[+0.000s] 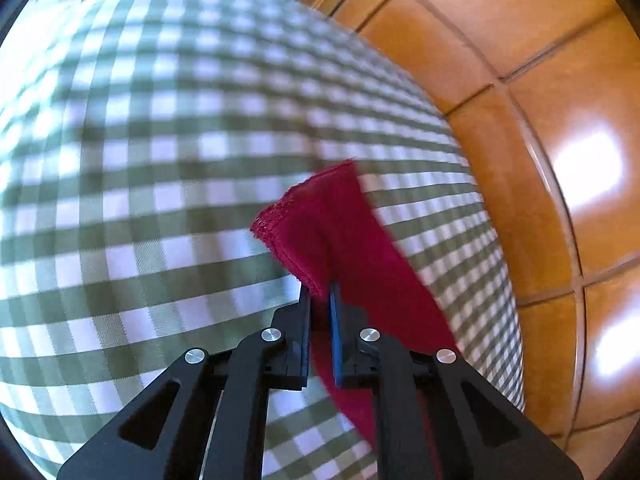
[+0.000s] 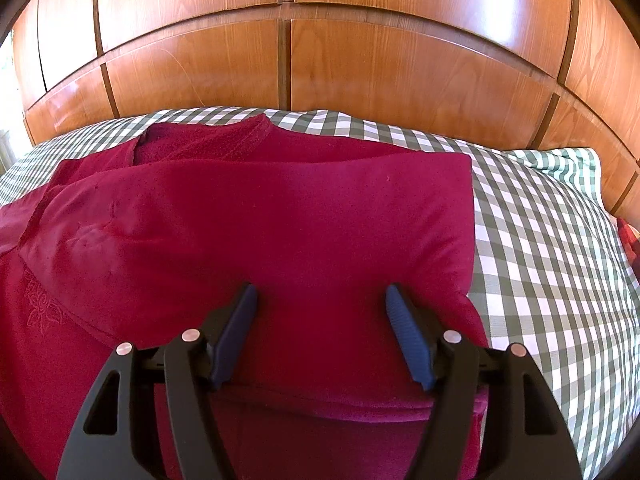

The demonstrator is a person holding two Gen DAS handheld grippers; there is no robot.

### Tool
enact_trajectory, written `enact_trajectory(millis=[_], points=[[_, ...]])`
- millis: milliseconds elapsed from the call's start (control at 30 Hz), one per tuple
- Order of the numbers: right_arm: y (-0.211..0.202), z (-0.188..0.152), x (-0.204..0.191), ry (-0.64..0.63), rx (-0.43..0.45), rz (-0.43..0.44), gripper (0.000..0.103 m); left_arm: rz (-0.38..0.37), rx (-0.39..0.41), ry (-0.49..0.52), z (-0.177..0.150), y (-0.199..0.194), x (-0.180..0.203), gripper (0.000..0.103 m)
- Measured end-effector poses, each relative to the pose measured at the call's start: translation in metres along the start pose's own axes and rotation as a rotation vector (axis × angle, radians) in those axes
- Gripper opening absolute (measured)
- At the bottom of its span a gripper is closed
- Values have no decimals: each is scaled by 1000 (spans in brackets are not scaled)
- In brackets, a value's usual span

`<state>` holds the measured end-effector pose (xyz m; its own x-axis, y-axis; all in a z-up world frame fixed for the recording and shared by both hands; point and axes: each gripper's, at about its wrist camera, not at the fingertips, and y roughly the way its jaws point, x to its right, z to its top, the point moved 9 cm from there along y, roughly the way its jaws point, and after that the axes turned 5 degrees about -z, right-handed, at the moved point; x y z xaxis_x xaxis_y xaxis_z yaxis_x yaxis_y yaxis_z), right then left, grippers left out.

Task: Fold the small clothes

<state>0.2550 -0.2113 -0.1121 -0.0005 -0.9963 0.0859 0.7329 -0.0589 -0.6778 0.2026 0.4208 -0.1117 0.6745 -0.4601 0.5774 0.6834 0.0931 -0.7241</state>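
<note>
A dark red garment (image 2: 280, 208) lies partly folded on a green-and-white checked cloth (image 2: 540, 260), its collar toward the far side and a flower stitched at the left. My right gripper (image 2: 322, 300) is open, its blue pads spread wide over the garment's near part and pinching nothing. In the left wrist view a hemmed corner of the red garment (image 1: 344, 232) stands up from the checked cloth (image 1: 160, 160). My left gripper (image 1: 320, 292) is shut on that corner, and the fabric trails back under the right finger.
Glossy wooden panels (image 2: 360, 60) rise right behind the checked surface, and they also run along the right side of the left wrist view as wooden panels (image 1: 560, 80). A bit of another red item (image 2: 628, 240) shows at the far right edge.
</note>
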Motion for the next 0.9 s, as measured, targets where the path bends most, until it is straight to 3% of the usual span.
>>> enact_trajectory(millis=[100,233,333,433,533,567,667,767,900], points=[[0,0,0,0,1,1,67,-90,9,120,-12,-18,42,7],[0,0,0,2,1,2,67,-261,11,354,-60,-51,135,7],[-3,1,0,15,-1,18,67,-398,-42,544,-133,-73,209,7],[-10,6,5,62,-15,59,67,-506,-138,733,-238,-82,267,7],[-31,18,6,136,9,159,67,-515,-218,875,-320,-73,284,7],[-39,22,4,167,5,221,69,-502,-264,928,-357,-63,286,7],[-52,30,-9,246,-31,425,77,-450,-319,1026,-415,-42,279,7],[-57,38,-27,335,-91,632,83,-410,-332,1066,-436,-25,274,7],[-46,46,-58,378,-156,734,83,-403,-313,1089,-436,-21,276,7]])
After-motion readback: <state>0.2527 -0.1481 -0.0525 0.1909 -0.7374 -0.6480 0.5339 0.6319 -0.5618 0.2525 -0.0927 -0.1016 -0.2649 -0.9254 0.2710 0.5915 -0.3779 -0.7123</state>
